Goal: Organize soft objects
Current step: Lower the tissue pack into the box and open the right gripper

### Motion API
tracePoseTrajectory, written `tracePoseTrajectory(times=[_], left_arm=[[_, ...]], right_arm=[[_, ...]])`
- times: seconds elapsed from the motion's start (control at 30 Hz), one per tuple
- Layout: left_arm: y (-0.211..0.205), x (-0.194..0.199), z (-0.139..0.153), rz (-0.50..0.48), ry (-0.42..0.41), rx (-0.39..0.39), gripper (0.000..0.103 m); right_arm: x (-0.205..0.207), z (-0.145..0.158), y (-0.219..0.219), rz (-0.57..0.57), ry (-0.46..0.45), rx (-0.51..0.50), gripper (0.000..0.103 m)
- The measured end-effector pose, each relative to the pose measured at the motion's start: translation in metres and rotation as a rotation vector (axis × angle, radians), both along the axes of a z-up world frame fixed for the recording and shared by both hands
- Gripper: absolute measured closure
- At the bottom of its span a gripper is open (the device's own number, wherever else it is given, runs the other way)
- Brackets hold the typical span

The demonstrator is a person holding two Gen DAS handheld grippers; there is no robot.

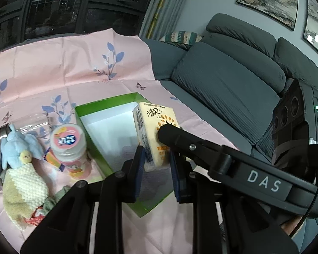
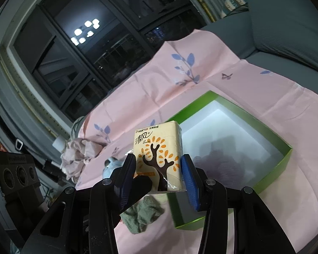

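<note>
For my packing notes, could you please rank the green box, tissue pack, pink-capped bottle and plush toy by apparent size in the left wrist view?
1. green box
2. plush toy
3. tissue pack and pink-capped bottle: alike; the pack is nearer, so unsure.

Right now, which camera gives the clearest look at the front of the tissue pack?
The right wrist view: the tissue pack faces it squarely, showing the whole tree print. In the left wrist view the tissue pack is turned edge-on, and one of the right gripper's fingers covers part of its front.
</note>
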State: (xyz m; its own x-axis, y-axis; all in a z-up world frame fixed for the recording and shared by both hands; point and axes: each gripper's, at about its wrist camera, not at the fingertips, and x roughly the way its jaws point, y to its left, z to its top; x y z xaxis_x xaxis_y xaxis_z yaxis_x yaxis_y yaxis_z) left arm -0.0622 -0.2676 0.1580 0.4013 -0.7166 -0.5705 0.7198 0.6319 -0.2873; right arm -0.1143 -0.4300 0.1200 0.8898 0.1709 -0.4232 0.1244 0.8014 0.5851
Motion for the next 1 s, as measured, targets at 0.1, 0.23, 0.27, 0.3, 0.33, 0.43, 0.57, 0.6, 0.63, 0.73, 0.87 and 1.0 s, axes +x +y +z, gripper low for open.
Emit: tracePoseTrajectory(times=[0.1, 0.23, 0.27, 0.3, 0.33, 0.43, 0.57, 0.6, 0.63, 0.73, 0.87, 1.0], left_arm=[[-0.008, 0.003, -0.003, -0.017, 0.011, 0.002, 0.082], [-0.018, 0.006, -0.008, -0.044, 0.025, 0.006, 0.082], [-0.022, 0.007, -0.01, -0.052, 0.031, 0.008, 0.082], [-0.025, 0.008, -0.011, -0.06, 0.036, 0.009, 0.082], [-0.027, 0.008, -0.012, -0.065, 0.039, 0.01, 0.082], [-0.037, 0.012, -0.019, -0.087, 0.063, 0.014, 0.082], [-0.047, 0.018, -0.029, -0.113, 0.102, 0.018, 0.082], [-0.049, 0.019, -0.033, -0.115, 0.117, 0.02, 0.082], [-0.051, 0.02, -0.034, -0.117, 0.127, 0.023, 0.082], [-0.054, 0.023, -0.041, -0.121, 0.156, 0.024, 0.082], [-0.056, 0.028, -0.051, -0.122, 0.216, 0.019, 0.082], [-0.056, 0.031, -0.058, -0.115, 0.256, 0.018, 0.082]], right_arm=[[0.0, -0.003, -0.008, -0.02, 0.009, 0.005, 0.056], [-0.001, -0.007, -0.017, -0.054, 0.024, 0.014, 0.056], [-0.002, -0.009, -0.02, -0.062, 0.029, 0.016, 0.056], [-0.002, -0.01, -0.023, -0.069, 0.033, 0.018, 0.056], [-0.002, -0.011, -0.025, -0.076, 0.037, 0.019, 0.056], [0.0, -0.017, -0.033, -0.098, 0.057, 0.027, 0.056], [0.001, -0.026, -0.042, -0.13, 0.096, 0.031, 0.056], [0.001, -0.028, -0.044, -0.134, 0.104, 0.032, 0.056], [0.002, -0.03, -0.046, -0.137, 0.115, 0.035, 0.056], [0.005, -0.036, -0.049, -0.147, 0.142, 0.04, 0.056], [0.008, -0.041, -0.051, -0.164, 0.187, 0.029, 0.056], [0.012, -0.046, -0.052, -0.17, 0.219, 0.027, 0.056]])
